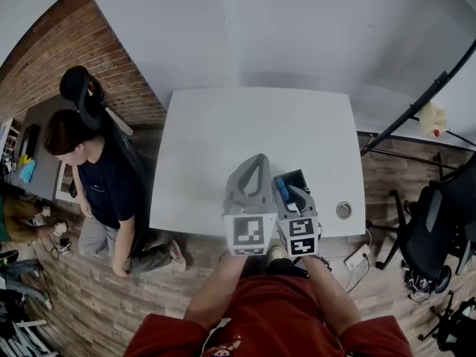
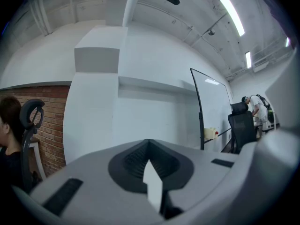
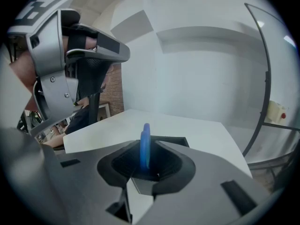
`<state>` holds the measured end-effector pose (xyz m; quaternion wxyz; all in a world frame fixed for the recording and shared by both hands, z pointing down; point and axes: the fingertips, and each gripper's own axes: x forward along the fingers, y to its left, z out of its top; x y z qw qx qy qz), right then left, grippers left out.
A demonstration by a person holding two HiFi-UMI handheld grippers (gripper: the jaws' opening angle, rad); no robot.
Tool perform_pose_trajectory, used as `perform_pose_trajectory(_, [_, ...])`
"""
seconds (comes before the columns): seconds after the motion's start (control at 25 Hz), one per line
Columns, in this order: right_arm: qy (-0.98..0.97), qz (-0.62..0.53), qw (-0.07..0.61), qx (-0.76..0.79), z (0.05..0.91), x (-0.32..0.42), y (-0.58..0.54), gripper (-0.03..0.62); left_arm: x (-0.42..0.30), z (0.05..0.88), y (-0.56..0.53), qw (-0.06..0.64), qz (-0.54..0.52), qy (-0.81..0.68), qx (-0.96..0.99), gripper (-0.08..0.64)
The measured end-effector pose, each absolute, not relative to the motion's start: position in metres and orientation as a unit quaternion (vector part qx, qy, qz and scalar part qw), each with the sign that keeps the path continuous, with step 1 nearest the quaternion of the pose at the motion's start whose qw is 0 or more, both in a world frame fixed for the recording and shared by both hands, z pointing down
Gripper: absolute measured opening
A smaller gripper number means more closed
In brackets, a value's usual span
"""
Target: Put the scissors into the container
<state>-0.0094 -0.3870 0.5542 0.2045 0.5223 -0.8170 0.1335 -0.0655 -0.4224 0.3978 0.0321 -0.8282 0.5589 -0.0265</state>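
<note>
Here, blue-looped scissors (image 3: 145,137) stand inside the parted right gripper (image 3: 145,143); left gripper (image 2: 149,142) closed.

I hold left gripper (image 1: 257,161), right gripper (image 1: 295,193) over white table (image 1: 223,140); right one above dark container (image 1: 291,178), blue scissors (image 1: 282,191) alongside.

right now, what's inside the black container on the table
A blue scissors handle stands up out of the black container. The blades and the container's bottom cannot be seen: its walls and the right gripper cover them.
</note>
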Motion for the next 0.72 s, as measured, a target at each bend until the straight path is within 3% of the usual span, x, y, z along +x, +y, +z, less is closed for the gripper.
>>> perform_pose_trajectory(0.72, [-0.826, 0.104, 0.155, 0.531, 0.511, -0.006, -0.395, 0.120, -0.066, 0.392, -0.426, 0.036, -0.023, 0.559, -0.828, 0.011])
